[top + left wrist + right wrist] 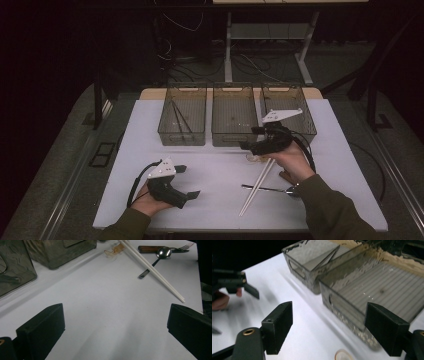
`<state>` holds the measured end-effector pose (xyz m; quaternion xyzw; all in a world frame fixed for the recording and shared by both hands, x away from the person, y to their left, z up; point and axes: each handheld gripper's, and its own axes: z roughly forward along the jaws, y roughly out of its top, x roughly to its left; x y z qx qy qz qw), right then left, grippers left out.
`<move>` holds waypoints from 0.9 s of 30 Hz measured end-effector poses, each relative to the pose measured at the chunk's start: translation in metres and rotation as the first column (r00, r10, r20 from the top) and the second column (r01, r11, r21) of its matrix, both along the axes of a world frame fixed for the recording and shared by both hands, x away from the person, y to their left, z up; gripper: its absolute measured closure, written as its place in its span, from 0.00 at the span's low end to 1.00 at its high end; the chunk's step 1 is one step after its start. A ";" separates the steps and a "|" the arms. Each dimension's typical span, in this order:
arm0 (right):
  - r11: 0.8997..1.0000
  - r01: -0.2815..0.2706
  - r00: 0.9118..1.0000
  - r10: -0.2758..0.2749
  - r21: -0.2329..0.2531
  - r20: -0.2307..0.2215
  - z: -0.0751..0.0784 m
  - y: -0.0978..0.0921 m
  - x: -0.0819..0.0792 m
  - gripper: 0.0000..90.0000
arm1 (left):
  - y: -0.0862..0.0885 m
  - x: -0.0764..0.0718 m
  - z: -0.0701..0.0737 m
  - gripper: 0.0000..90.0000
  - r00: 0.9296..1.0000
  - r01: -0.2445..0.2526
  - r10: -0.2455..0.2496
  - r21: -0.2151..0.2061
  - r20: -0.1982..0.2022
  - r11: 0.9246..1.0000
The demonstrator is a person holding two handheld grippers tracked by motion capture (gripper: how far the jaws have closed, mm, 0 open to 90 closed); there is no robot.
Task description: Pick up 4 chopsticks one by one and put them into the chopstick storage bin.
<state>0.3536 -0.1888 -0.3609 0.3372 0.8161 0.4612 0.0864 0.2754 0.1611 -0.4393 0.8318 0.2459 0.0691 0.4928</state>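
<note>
A person works two hand-held claws over a white bench [215,170]. The left claw [186,181] sits low near the bench's near-left corner, jaws spread wide with nothing between them; in the left gripper view bare white surface runs from the jaws out to the cutlery. The right claw [248,141] hovers near the middle of the bench, just in front of the bins, its jaws likewise parted and gripping nothing; in the right gripper view they frame the near wall of the middle bin [372,292].

Three clear bins stand side by side along the far edge: the left bin [182,120] with dark sticks leaning inside, the middle bin [234,117] and the right bin [295,107], partly behind the right claw's grey plate.

A pair of white chopsticks [256,187] lies on the bench under the right hand, running from a small clear object [113,251] down towards the near edge. A spoon [160,255] lies across them, and a fork [183,247] and a brown-handled utensil [148,249] rest just beyond, by the right forearm. The chopsticks are well apart from the left claw and close below the right one.

Open bench lies between the two claws and along the left side; the right edge is crowded by the sleeve and cutlery. A coin-like disc [343,355] lies just below the right claw
</note>
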 end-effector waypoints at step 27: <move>0.991 -0.118 0.992 0.115 -0.060 -0.058 -0.043 -0.056 -0.091 0.59 | -0.002 -0.001 -0.001 0.00 1.000 -0.004 0.004 0.019 -0.008 1.000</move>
